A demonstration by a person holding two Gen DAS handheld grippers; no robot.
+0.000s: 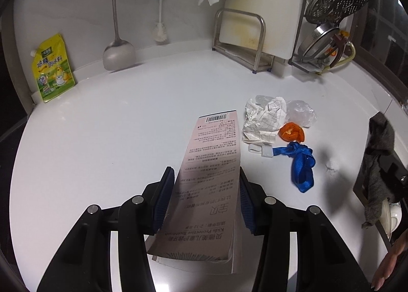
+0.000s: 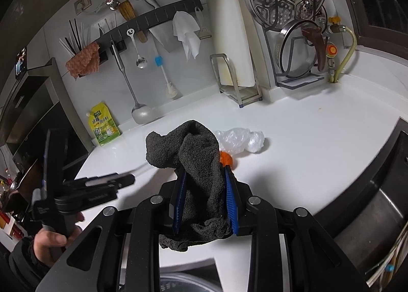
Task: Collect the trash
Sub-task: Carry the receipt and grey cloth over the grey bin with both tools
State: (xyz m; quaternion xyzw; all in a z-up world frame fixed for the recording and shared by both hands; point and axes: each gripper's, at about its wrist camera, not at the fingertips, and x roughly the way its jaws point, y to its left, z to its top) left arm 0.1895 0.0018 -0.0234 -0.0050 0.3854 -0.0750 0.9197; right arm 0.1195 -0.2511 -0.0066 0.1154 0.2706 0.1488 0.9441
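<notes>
Lifting: the long pink printed toothbrush box [image 1: 209, 177] is clamped flat in the left gripper [image 1: 204, 197], beside the crumpled grid paper [image 1: 262, 123].
Right gripper [image 2: 204, 197]: closed on the dark grey towel [image 2: 193, 159].
Advice: the box should be kept level.

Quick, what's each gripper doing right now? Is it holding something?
Left gripper: closed on the pink toothbrush box.
Right gripper: closed on the dark grey cloth.

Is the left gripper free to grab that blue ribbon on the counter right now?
Probably not yet. The left gripper is shut on the pink toothbrush box, so its jaws are full. The blue ribbon itself lies uncovered on the counter.
</notes>
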